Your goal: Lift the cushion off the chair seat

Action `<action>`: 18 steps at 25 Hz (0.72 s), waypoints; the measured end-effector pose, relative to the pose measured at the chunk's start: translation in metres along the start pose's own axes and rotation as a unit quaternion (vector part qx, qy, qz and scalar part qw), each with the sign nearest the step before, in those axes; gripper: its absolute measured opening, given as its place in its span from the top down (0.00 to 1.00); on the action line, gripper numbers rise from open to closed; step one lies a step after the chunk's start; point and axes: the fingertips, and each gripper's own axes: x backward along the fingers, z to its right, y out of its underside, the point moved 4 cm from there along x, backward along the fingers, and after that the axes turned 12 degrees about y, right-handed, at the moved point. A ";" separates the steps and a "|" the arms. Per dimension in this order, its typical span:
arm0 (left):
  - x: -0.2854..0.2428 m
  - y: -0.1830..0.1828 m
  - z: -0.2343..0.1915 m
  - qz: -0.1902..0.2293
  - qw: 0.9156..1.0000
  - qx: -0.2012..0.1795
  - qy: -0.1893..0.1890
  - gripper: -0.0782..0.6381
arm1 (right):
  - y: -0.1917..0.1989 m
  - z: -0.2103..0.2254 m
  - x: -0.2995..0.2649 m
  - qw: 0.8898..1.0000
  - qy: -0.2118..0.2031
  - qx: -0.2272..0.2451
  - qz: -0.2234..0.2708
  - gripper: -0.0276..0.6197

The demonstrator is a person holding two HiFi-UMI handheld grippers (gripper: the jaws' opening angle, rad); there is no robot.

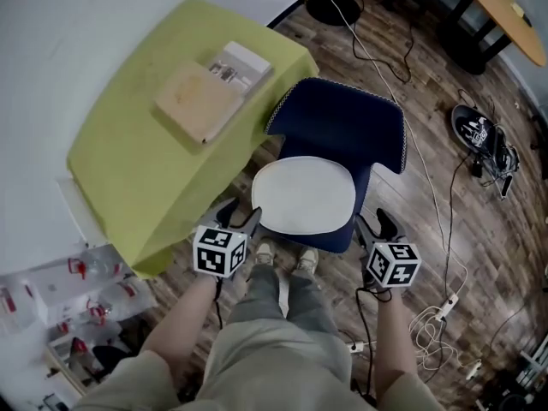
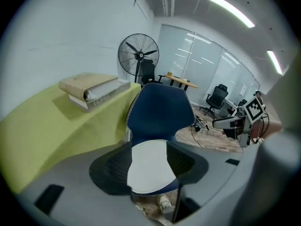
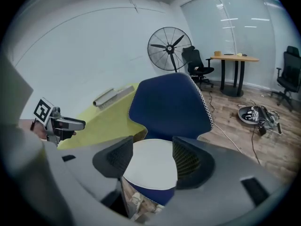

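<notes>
A flat white cushion [image 1: 303,194] lies on the seat of a dark blue chair [image 1: 342,125] in the head view. My left gripper [image 1: 240,215] hangs at the seat's front left corner, my right gripper [image 1: 374,225] at its front right corner. Both are open with nothing between the jaws, and both stand short of the cushion. In the left gripper view the cushion [image 2: 149,166] shows between the open jaws of that gripper [image 2: 149,166], ahead of them. In the right gripper view the cushion [image 3: 151,165] likewise lies ahead of the open right gripper [image 3: 151,165].
A table under a yellow-green cloth [image 1: 145,135] stands left of the chair, with books [image 1: 210,91] on it. Cables [image 1: 437,315] trail over the wooden floor at the right. My shoes [image 1: 287,259] are just before the seat. A fan [image 3: 169,44] stands behind.
</notes>
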 end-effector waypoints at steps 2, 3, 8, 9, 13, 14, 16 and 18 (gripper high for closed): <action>-0.014 0.011 -0.012 -0.015 1.000 0.013 0.006 0.57 | 0.010 0.004 -0.015 1.000 0.009 -0.003 -0.010 0.55; -0.020 0.017 -0.018 -0.019 1.000 0.020 0.008 0.57 | 0.015 0.006 -0.022 1.000 0.012 -0.003 -0.016 0.55; -0.049 0.036 -0.041 -0.005 0.999 0.042 0.017 0.57 | 0.039 0.013 -0.057 0.999 0.017 -0.006 -0.038 0.55; -0.055 0.040 -0.045 -0.008 0.999 0.048 0.019 0.57 | 0.044 0.014 -0.063 0.999 0.019 -0.008 -0.043 0.55; -0.088 0.068 -0.070 -0.037 0.997 0.066 0.025 0.55 | 0.069 0.016 -0.094 0.997 0.030 -0.011 -0.064 0.54; -0.097 0.077 -0.078 -0.047 0.996 0.070 0.025 0.54 | 0.076 0.017 -0.105 0.997 0.033 -0.012 -0.068 0.54; -0.114 0.095 -0.093 -0.061 0.994 0.084 0.024 0.51 | 0.090 0.020 -0.129 0.996 0.036 -0.016 -0.076 0.53; -0.129 0.110 -0.106 -0.057 0.992 0.106 0.024 0.50 | 0.106 0.027 -0.149 0.995 0.041 -0.023 -0.084 0.51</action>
